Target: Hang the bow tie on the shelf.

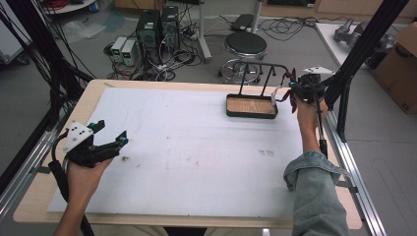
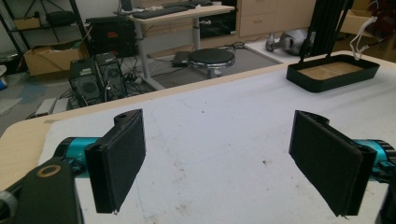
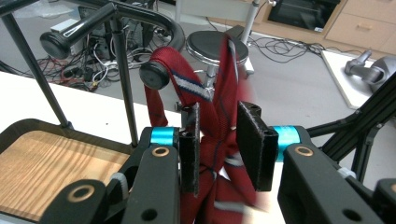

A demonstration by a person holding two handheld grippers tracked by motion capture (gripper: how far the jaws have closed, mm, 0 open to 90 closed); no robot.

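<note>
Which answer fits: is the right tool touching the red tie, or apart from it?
Touching. In the right gripper view, the right tool has the red tie running between its jaws, its left pad pressed against the fabric.

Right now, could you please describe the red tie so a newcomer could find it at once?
Find the black wooden-floored tray at the table's far right. At its right end, the right gripper closes on the red tie, the scene's only dark red fabric, with pale stripes.

The tie (image 3: 219, 116) is woven red cloth with a slight sheen. Beside it, the tray (image 1: 251, 106) has a grained wood floor, matt black rim and smooth black metal rack (image 3: 116, 70). Under the tray, the white sheet (image 1: 196, 147) looks matt, faintly stained.
</note>
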